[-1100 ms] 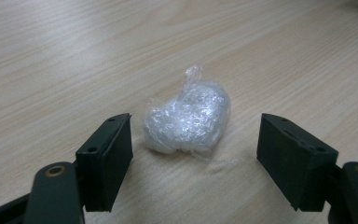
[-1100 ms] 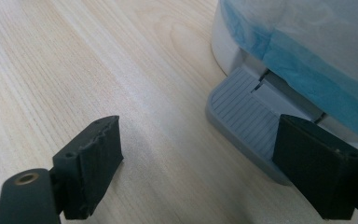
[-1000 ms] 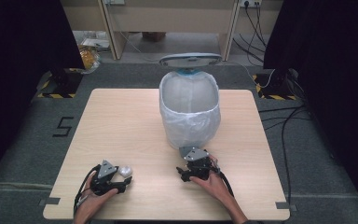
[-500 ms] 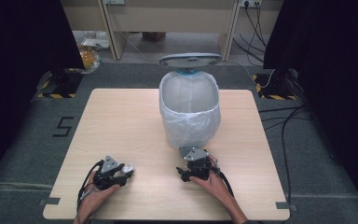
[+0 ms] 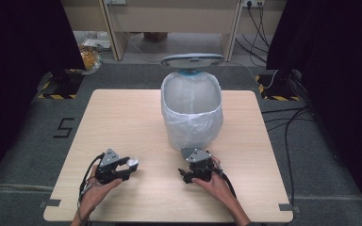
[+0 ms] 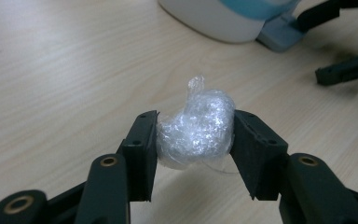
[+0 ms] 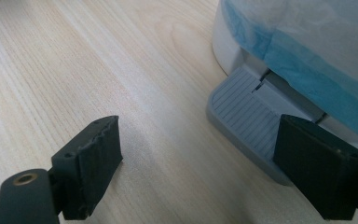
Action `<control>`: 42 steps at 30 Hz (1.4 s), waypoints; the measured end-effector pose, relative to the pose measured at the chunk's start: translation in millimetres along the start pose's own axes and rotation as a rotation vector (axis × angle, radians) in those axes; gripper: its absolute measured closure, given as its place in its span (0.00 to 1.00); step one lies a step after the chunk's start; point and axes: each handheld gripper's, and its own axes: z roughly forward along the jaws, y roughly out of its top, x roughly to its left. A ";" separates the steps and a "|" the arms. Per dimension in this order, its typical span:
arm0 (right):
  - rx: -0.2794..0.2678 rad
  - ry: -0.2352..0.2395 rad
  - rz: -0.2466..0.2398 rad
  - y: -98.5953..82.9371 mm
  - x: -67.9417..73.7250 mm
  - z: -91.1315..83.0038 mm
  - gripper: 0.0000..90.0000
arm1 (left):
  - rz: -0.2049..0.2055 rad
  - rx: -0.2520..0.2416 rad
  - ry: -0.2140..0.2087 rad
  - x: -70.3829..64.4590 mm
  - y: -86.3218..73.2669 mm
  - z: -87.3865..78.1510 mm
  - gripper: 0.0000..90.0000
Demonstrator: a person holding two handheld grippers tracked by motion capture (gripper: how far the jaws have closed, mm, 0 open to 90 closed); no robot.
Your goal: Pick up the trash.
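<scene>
Crumpled plastic wrap (image 6: 196, 128) sits clamped in the left gripper (image 6: 193, 135) above the table (image 5: 122, 117). Right gripper (image 7: 198, 154) gapes empty by the grey pedal (image 7: 247, 121) of the bag-lined bin (image 5: 191, 110).

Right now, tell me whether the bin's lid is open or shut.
Open. The lid stands raised behind the bin, and the high view looks straight down into the white liner.

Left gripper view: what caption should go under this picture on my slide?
Left gripper squeezes a crumpled ball of clear plastic between its fingers above the wooden table.
</scene>
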 end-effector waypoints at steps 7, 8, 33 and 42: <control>0.001 0.001 -0.002 0.0 -0.2 0.0 0.17 | 0.000 -0.030 -0.015 3.6 20.3 -1.2 0.57; 0.001 0.001 -0.002 0.0 -0.2 0.0 0.17 | -0.001 -0.035 -0.015 3.8 23.1 -0.9 0.57; 0.010 0.008 -0.010 1.1 -1.0 -0.1 0.16 | 0.040 -0.127 -0.068 6.9 92.2 -4.7 0.57; 0.010 0.005 -0.013 1.2 -1.1 -0.3 0.16 | 0.091 -0.139 -0.068 2.9 120.4 -11.3 0.57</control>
